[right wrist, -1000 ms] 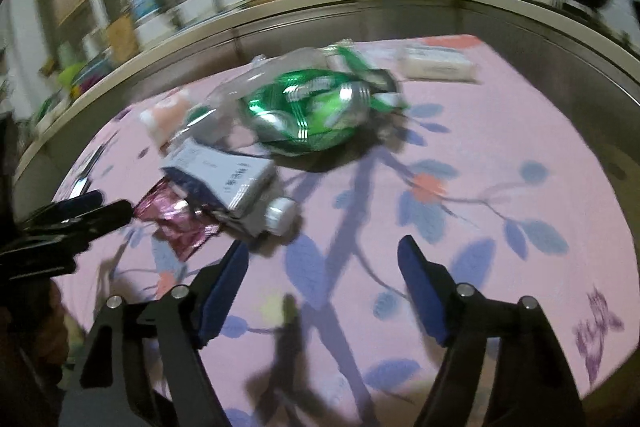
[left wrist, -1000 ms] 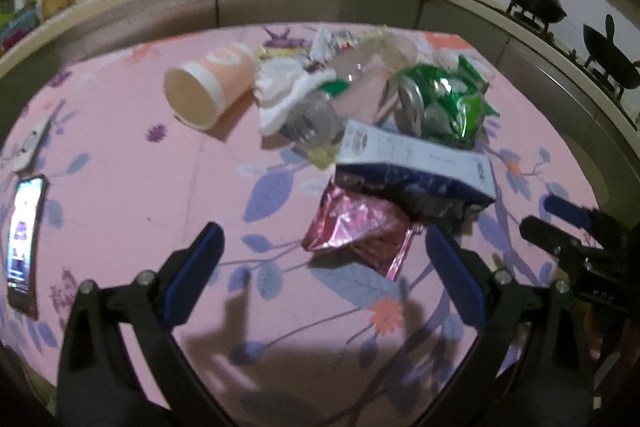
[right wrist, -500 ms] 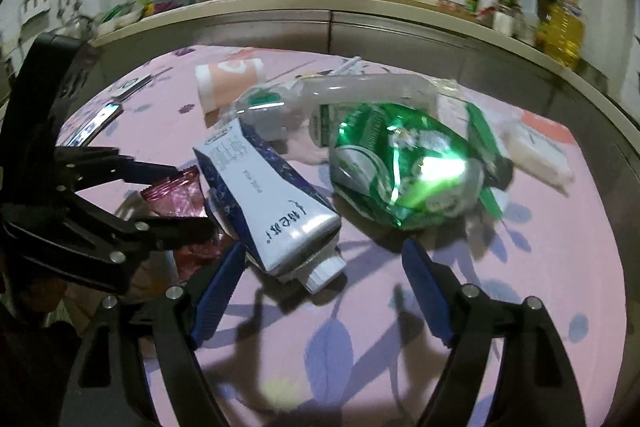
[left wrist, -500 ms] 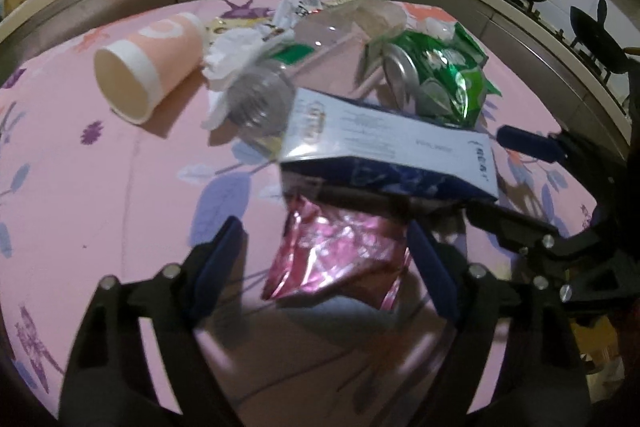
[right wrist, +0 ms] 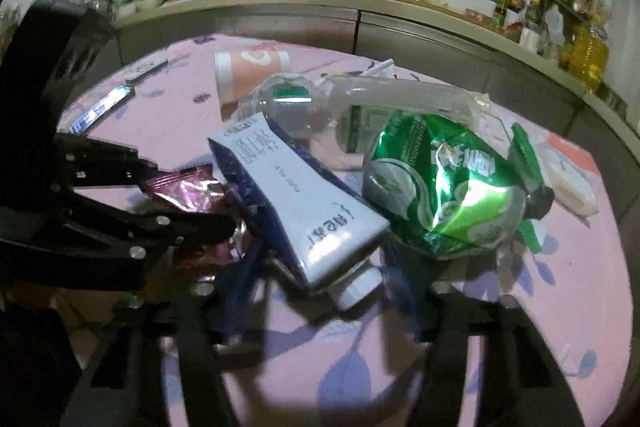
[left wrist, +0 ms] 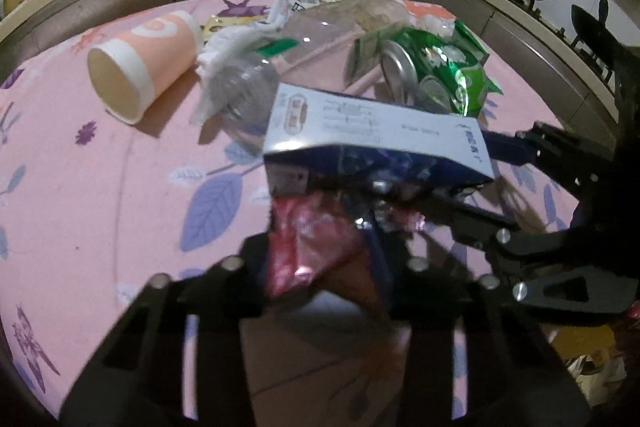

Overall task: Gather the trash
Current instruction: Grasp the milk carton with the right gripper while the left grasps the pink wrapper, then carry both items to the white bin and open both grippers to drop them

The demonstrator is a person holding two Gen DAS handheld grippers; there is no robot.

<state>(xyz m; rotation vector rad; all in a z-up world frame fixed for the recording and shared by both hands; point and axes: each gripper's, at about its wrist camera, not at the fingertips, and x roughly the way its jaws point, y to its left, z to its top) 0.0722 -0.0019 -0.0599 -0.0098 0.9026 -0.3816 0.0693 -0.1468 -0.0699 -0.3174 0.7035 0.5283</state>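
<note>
A heap of trash lies on a pink tablecloth (left wrist: 120,187) printed with lilac leaves and small flowers. The left gripper (left wrist: 320,259), its jaws closing, has the crinkled pink foil wrapper (left wrist: 308,247) between its black fingers at the table's near edge; the foil bulges and creases there, and the pads appear to press on it. The right gripper (right wrist: 316,291), jaws also closing, straddles the capped end of a flattened white-and-navy tube (right wrist: 296,203), whose ribbed white cap (right wrist: 358,289) points toward the camera; whether the pads touch it cannot be told through the blur. Behind the tube rest a crushed green aluminium can (right wrist: 440,187) with glossy dents, a crumpled clear plastic bottle (left wrist: 244,87), wadded white tissue (left wrist: 228,43), and 1 peach paper cup (left wrist: 140,67) tipped on its side, open mouth showing. A phone (right wrist: 100,107) lies flat further off. Steel-fronted counters curve behind.
</note>
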